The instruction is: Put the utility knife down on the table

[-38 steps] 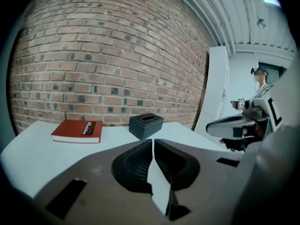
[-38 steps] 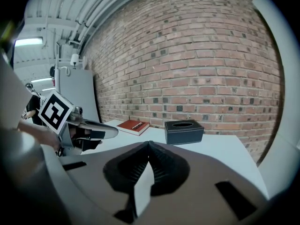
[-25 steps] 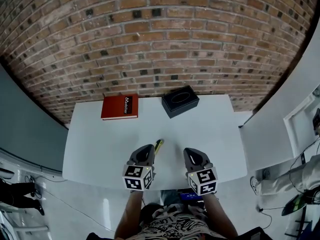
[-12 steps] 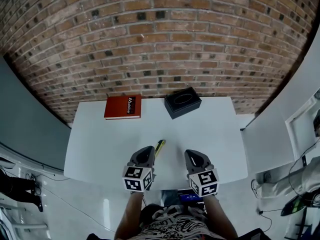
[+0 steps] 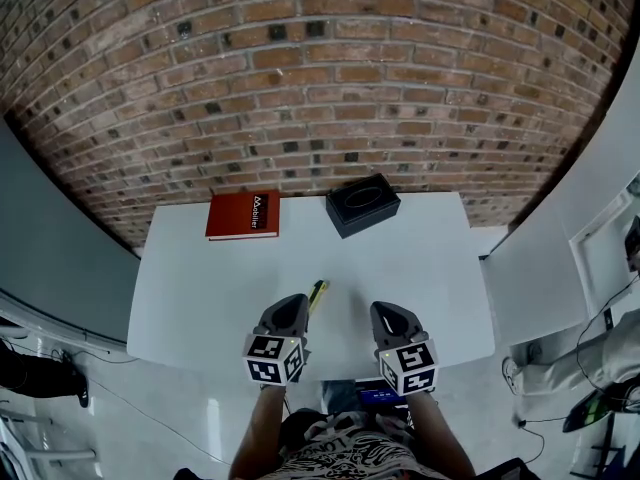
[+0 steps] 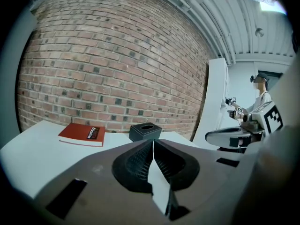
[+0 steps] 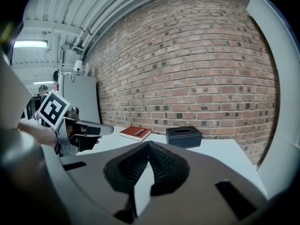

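Centre frame: knife point(image 5: 317, 294) lies on the table point(image 5: 200, 288), unmoved this past second. Left gripper point(image 5: 294, 300) and right gripper point(image 5: 388, 309) are clenched empty nearby, so placement appears complete.

head view, compared with one second ago: changes are slight. the left gripper point(image 5: 296, 300) and the right gripper point(image 5: 384, 310) sit marginally lower in the frame, nearer the bottom edge. the red book point(image 5: 243, 215) and the black box point(image 5: 362, 204), upper centre of the frame, have drifted slightly right and down; half a second ago they were a little further right. the dark shape point(image 5: 40, 378) at the lower left edge now lies a little higher in the frame.
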The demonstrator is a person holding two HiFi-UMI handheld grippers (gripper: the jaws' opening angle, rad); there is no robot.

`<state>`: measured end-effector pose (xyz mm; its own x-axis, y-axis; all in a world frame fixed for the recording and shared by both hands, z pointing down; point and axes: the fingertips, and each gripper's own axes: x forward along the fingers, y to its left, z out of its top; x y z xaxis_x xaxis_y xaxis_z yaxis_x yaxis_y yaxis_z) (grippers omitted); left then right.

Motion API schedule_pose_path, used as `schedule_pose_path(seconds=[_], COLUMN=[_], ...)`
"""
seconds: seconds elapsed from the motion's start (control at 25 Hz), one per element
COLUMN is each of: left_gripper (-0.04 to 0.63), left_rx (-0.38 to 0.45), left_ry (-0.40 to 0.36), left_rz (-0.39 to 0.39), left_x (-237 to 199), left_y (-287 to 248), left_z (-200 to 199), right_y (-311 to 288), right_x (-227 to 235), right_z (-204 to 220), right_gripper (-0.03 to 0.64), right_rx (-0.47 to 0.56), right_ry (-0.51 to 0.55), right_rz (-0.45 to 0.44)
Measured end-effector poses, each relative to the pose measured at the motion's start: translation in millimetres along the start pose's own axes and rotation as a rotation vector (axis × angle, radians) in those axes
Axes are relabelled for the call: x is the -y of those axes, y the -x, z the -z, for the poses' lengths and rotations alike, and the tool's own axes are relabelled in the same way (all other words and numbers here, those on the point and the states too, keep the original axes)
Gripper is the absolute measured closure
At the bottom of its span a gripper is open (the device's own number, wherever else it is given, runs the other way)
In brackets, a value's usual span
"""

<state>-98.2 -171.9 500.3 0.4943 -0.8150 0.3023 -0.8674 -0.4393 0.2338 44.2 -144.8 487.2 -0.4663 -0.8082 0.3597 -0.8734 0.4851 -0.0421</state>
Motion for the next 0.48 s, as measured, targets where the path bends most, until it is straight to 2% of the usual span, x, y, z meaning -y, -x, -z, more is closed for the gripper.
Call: schedule_pose_path(seconds=[0.48], left_gripper=[0.575], left_rx=[0.019], left_ry=[0.028], left_rz=[-0.002], left_x=[-6.2], left_y=[7.0], left_z=[-0.5], right_y=[2.3], right_x=[-1.4], right_z=[0.6], right_gripper=[0.615], right_rx=[0.005], right_ry=[-0.004], right_rz=[0.006])
